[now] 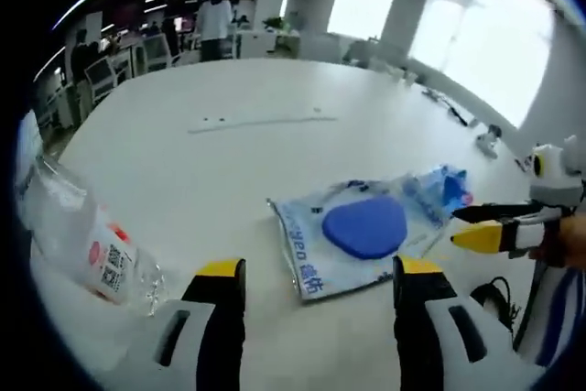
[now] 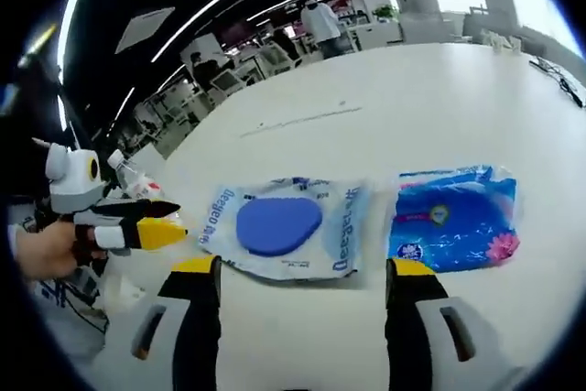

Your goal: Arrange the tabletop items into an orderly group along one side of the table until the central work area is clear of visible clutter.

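A flat white wipes pack with a blue oval lid [image 1: 362, 231] lies on the white table [image 1: 229, 171], just ahead of my left gripper [image 1: 319, 272], whose jaws stand wide apart and hold nothing. Beyond it lies a blue tissue pack [image 1: 444, 190]. A clear plastic bottle with a red-and-white label [image 1: 87, 249] lies at the left. My right gripper [image 1: 476, 226] comes in from the right, near the tissue pack. In the right gripper view, my right gripper [image 2: 302, 272] is open above the wipes pack [image 2: 279, 226], beside the tissue pack [image 2: 453, 217]. A hand holds the left gripper [image 2: 160, 224] by the bottle [image 2: 133, 185].
A thin seam line [image 1: 261, 123] crosses the far half of the table. A black cable [image 1: 494, 295] lies near the right edge, and a small object [image 1: 490, 139] sits farther along it. Chairs [image 1: 156, 52] and a standing person [image 1: 215, 25] are beyond the far edge.
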`<state>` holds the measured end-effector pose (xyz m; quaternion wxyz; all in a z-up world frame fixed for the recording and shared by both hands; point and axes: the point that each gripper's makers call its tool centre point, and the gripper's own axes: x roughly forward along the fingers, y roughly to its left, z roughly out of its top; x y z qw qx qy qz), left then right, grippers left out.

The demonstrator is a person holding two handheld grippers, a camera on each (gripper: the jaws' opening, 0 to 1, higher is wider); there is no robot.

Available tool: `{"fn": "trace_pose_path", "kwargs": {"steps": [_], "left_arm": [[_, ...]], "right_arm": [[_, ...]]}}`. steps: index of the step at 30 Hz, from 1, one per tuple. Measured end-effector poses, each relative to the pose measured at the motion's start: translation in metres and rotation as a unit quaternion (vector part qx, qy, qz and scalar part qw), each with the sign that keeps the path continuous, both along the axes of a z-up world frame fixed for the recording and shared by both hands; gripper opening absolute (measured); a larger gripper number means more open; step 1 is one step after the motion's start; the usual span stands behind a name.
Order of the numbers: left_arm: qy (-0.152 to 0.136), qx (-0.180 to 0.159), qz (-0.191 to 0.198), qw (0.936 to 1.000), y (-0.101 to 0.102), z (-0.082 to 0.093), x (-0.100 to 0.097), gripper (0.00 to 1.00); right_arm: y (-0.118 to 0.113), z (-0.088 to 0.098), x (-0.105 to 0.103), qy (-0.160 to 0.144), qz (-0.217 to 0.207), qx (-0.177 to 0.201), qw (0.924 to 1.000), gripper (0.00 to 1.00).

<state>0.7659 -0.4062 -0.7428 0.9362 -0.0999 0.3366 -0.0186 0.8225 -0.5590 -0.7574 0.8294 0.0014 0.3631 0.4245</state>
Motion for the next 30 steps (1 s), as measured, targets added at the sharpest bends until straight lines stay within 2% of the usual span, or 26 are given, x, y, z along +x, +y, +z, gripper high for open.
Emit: {"fn": "trace_pose_path", "kwargs": {"steps": [2, 4, 7, 8, 13, 16, 19, 26, 30], "left_arm": [[0.004, 0.003, -0.004, 1.0000, 0.001, 0.002, -0.004, 0.77], [0.002, 0.019, -0.007, 0.9998, 0.005, 0.007, -0.007, 0.83], [-0.006, 0.021, -0.006, 0.9997, 0.011, 0.017, -0.010, 0.86], [-0.009, 0.021, -0.005, 0.9997, 0.012, 0.020, -0.010, 0.86], [-0.019, 0.031, 0.000, 0.9993, 0.023, 0.035, -0.011, 0.85], [-0.027, 0.029, 0.012, 0.9991, 0.026, 0.048, -0.018, 0.84], [-0.027, 0.024, 0.019, 0.9992, 0.028, 0.053, -0.024, 0.81], [-0.025, 0.029, 0.017, 0.9991, 0.034, 0.049, -0.025, 0.80], [-0.025, 0.027, 0.013, 0.9992, 0.036, 0.049, -0.030, 0.78]], "right_arm": [[0.002, 0.011, -0.009, -0.016, 0.011, 0.000, 0.9998, 0.76], [0.002, 0.020, -0.013, -0.019, 0.005, 0.010, 0.9998, 0.80], [0.000, 0.026, -0.007, -0.023, -0.001, 0.013, 0.9996, 0.82], [0.000, 0.032, -0.008, -0.026, -0.002, 0.013, 0.9996, 0.82], [0.004, 0.035, -0.001, -0.033, -0.002, 0.018, 0.9993, 0.82], [0.007, 0.040, 0.001, -0.037, 0.002, 0.021, 0.9991, 0.82], [0.008, 0.043, 0.001, -0.043, 0.006, 0.018, 0.9989, 0.81], [0.013, 0.048, -0.007, -0.044, 0.013, 0.026, 0.9986, 0.81], [0.013, 0.043, -0.014, -0.041, 0.025, 0.021, 0.9986, 0.80]]}}
